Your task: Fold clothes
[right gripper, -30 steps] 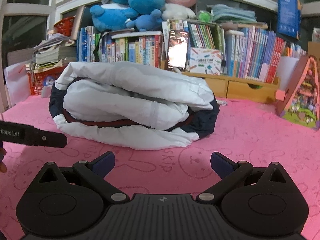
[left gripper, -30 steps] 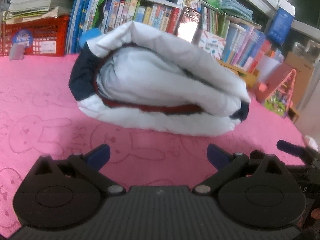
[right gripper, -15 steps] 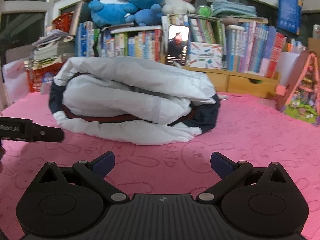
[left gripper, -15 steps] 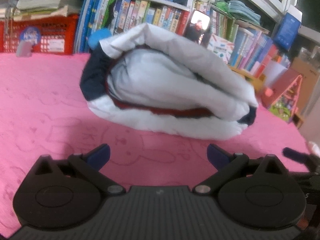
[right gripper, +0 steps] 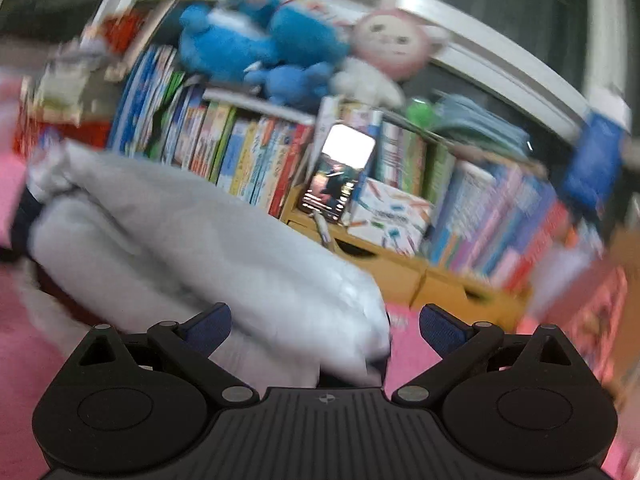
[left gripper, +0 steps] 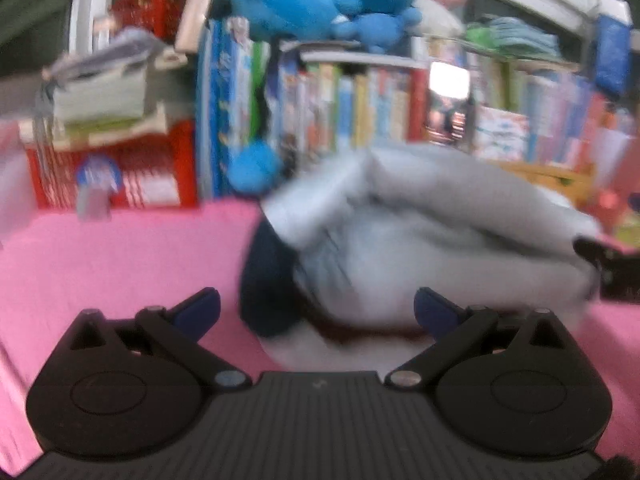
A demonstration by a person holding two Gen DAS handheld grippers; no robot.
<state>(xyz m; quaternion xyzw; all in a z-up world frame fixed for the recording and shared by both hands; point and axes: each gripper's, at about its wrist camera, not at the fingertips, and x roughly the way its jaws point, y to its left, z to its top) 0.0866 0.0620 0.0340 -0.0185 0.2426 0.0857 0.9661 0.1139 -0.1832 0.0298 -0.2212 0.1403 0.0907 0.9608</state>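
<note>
A folded white padded jacket with navy and red trim (left gripper: 420,240) lies as a thick bundle on the pink sheet (left gripper: 120,264). My left gripper (left gripper: 316,312) is open, its blue pads either side of the bundle's left end. My right gripper (right gripper: 324,326) is open at the bundle's right end (right gripper: 224,248), the white fabric lying between its fingers. The right gripper's tip (left gripper: 604,264) shows at the right edge of the left wrist view. Both views are blurred by motion.
A bookshelf (right gripper: 280,160) with blue and pink plush toys (right gripper: 260,44) on top stands behind the jacket. A phone (right gripper: 340,172) leans on the shelf. A red basket (left gripper: 132,176) with stacked papers sits at the back left. A wooden drawer box (right gripper: 420,276) is behind.
Both grippers have moved quickly forward to the jacket's ends. The right view has tilted and the bundle now fills the space between each pair of fingers.
</note>
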